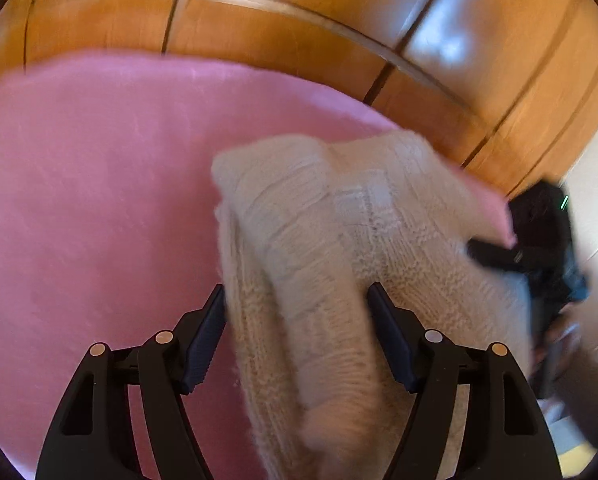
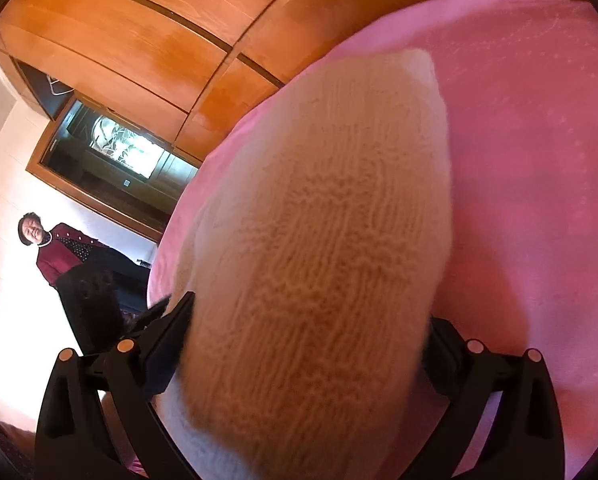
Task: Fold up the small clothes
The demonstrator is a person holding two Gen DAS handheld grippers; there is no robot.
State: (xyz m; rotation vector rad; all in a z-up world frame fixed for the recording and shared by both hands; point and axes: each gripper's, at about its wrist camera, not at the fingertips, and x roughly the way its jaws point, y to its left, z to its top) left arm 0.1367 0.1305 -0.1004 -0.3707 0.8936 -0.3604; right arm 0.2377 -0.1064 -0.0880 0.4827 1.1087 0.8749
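A cream knitted garment (image 1: 339,240) lies bunched on the pink bed sheet (image 1: 79,200). My left gripper (image 1: 299,320) stands open low over it. A thick fold of the knit runs between its pads without being squeezed. In the right wrist view the same knit (image 2: 319,220) bulges up close to the camera. It fills the wide gap of my right gripper (image 2: 307,332) and spills over both pads. Those jaws are spread far apart. One black finger (image 1: 495,254) of the right gripper shows at the garment's right edge in the left wrist view.
Wooden wardrobe doors (image 1: 299,20) rise right behind the bed. The pink sheet (image 2: 539,160) stretches wide to the right of the knit. A person in a red top (image 2: 59,252) stands off the bed's left edge, below a dark glazed cabinet (image 2: 115,148).
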